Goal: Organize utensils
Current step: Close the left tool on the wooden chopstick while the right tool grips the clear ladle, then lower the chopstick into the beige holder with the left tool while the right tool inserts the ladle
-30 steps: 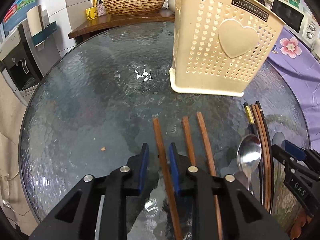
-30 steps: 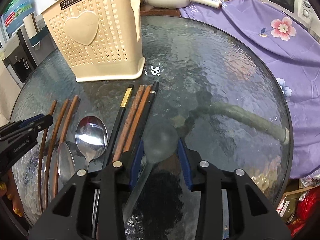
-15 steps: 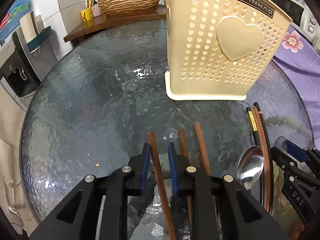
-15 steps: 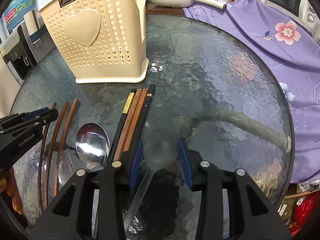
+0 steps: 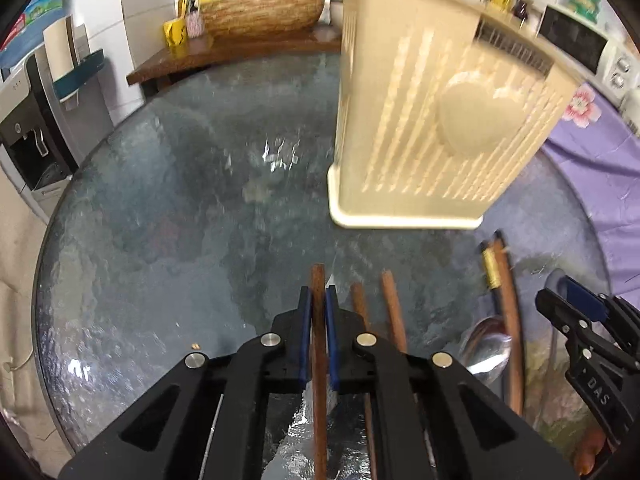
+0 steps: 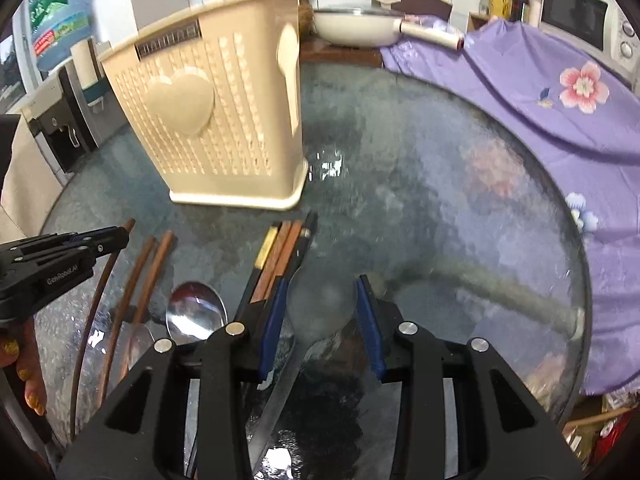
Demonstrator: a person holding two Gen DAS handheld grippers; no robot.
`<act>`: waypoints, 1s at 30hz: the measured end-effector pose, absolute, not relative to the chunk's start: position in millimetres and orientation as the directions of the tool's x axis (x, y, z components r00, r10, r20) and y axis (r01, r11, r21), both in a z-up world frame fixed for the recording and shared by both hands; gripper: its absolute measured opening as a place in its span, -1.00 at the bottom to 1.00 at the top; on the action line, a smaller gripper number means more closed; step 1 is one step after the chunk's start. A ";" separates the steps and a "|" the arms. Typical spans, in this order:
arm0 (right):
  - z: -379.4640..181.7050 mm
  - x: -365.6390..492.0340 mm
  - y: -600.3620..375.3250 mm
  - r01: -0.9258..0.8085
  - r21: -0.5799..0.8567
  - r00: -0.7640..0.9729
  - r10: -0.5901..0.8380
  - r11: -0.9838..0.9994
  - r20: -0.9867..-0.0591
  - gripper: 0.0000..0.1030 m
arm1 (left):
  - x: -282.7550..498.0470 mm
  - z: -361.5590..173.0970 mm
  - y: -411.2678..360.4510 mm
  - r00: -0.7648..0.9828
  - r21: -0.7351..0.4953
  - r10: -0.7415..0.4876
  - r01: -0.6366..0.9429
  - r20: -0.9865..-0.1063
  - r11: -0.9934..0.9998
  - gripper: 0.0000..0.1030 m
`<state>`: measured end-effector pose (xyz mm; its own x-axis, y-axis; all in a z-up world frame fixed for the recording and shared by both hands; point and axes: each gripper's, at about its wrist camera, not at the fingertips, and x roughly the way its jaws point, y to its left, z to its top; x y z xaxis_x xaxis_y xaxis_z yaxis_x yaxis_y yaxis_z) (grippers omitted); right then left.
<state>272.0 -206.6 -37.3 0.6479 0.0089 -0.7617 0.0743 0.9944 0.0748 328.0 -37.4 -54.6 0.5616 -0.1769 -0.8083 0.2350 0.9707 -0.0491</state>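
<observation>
My left gripper [image 5: 319, 304] is shut on a brown wooden chopstick [image 5: 319, 360], held between its blue pads above the glass table [image 5: 160, 240]. Two more brown chopsticks [image 5: 394, 312] lie just right of it. The cream perforated utensil basket [image 5: 436, 128] stands upright ahead and to the right. My right gripper [image 6: 322, 300] is shut on the bowl of a grey spoon [image 6: 320, 304]. A steel spoon [image 6: 196, 314] and a bundle of dark and brown chopsticks [image 6: 280, 256] lie left of it. The basket [image 6: 216, 120] is ahead to the left.
A purple flowered cloth [image 6: 540, 92] covers the table's right side. A white pan [image 6: 356, 26] and a microwave [image 6: 580, 12] stand behind. A wooden counter with a woven basket [image 5: 260, 14] is at the back, a water dispenser [image 5: 28, 136] at the left.
My left gripper has closed on the brown chopstick and lifted it, moving toward the basket. My right gripper has risen with the grey spoon still in it.
</observation>
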 end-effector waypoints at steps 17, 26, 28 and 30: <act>42.4 241.3 -212.4 -0.061 0.140 0.781 0.134 0.988 -0.609 -0.30 | 273.5 71.1 -6.4 0.750 -0.138 -0.319 0.296 -0.580 0.945 -0.86; 70.8 226.5 -205.2 -0.112 0.128 0.808 0.165 0.985 -0.566 -0.31 | 255.7 104.4 2.8 0.797 -0.135 -0.325 0.299 -0.510 0.945 -0.86; 74.4 225.2 -203.8 -0.123 0.131 0.809 0.176 0.984 -0.560 -0.31 | 254.8 107.8 3.5 0.805 -0.132 -0.317 0.291 -0.501 0.948 -0.86; 79.1 225.1 -201.7 -0.132 0.128 0.811 0.181 0.983 -0.556 -0.31 | 254.1 111.2 5.6 0.811 -0.132 -0.313 0.286 -0.494 0.949 -0.86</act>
